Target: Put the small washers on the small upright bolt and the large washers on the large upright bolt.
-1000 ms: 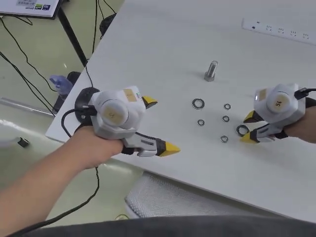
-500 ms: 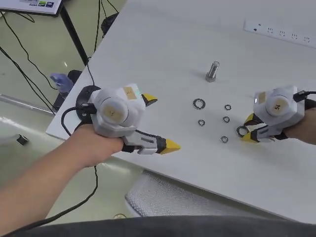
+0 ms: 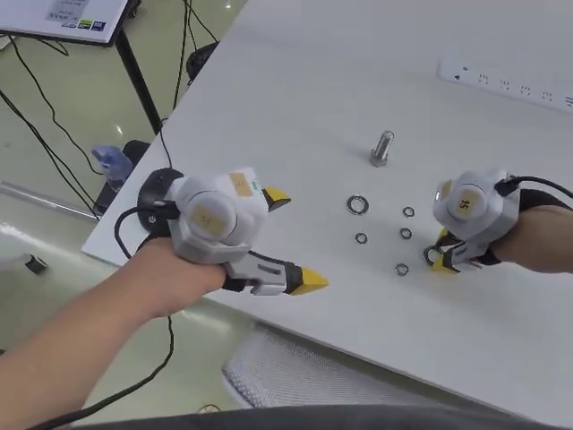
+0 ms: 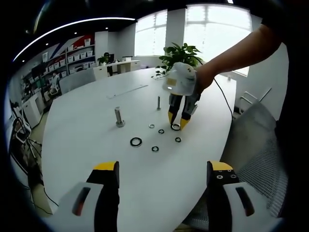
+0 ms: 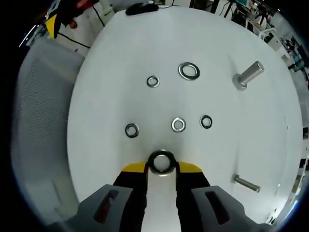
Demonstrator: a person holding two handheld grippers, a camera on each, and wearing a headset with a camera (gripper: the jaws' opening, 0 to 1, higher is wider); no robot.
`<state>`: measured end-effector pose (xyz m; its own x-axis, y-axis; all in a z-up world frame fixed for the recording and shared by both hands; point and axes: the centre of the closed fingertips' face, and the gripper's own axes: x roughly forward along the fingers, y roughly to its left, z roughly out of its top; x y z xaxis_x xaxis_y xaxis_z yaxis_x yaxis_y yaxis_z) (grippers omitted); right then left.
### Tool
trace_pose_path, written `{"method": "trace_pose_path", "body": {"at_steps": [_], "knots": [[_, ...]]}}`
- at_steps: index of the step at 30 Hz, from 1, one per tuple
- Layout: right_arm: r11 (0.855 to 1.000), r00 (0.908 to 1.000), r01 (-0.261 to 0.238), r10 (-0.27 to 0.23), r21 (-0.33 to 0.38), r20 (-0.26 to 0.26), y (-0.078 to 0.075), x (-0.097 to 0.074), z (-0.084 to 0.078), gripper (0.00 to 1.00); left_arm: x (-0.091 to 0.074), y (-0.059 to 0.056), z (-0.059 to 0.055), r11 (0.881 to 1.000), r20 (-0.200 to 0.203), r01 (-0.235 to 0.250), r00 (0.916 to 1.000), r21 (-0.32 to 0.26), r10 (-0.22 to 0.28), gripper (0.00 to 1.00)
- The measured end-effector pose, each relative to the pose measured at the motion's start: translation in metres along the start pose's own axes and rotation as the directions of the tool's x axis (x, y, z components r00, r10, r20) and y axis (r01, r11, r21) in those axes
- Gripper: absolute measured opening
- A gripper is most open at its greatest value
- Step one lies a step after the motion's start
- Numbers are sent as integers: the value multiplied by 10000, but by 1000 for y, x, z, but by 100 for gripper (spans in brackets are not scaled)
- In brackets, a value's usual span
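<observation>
A large washer (image 5: 161, 162) lies flat on the white table between the yellow tips of my right gripper (image 5: 161, 168), whose jaws press on its two sides. In the head view that gripper (image 3: 438, 257) is at the right, tips down on the washer (image 3: 432, 255). A second large washer (image 3: 357, 204) and several small washers, one of them (image 3: 401, 269) closest to the grip, lie loose between the grippers. The large bolt (image 3: 382, 148) stands beyond them; the small bolt (image 5: 247, 182) stands to the right. My left gripper (image 3: 294, 238) hovers open over the table's near edge, holding nothing.
A white power strip (image 3: 510, 81) lies at the far right of the table (image 3: 295, 81). The table's near edge runs under the left gripper, with a grey chair (image 3: 295, 367) below it. Cables and a black table leg (image 3: 134, 63) are on the floor at left.
The right gripper's jaws have closed in on the large washer, which earlier lay between wider-spread tips. The left gripper has stayed open and about where it was.
</observation>
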<state>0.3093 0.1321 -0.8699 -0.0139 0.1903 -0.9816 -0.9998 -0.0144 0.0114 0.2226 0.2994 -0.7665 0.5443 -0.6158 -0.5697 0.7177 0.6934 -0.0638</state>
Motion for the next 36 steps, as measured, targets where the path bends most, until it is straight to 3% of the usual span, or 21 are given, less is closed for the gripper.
{"method": "trace_pose_path", "body": {"at_steps": [2, 11, 20, 27, 36], "knots": [[9991, 9998, -88, 80, 416, 194, -1, -1, 0, 21, 0, -1, 4, 9997, 131, 47, 9999, -221, -44, 73], [9991, 9993, -179, 167, 376, 326, 0, -5, -1, 21, 1, 0, 10, 9998, 139, 102, 9999, -161, -100, 71], [9986, 9993, -288, 278, 442, 238, -2, -20, 4, 21, 2, 3, 12, 10000, 238, 12, 9997, -80, -10, 71], [9985, 9996, -227, 219, 490, 183, -13, -38, 10, 22, 0, 3, 9, 10000, 149, 69, 9999, -13, -69, 70], [9988, 9995, 106, -120, 479, 285, -39, -62, 23, 22, 0, 1, 10, 10000, 170, 69, 9998, -59, -68, 70]]}}
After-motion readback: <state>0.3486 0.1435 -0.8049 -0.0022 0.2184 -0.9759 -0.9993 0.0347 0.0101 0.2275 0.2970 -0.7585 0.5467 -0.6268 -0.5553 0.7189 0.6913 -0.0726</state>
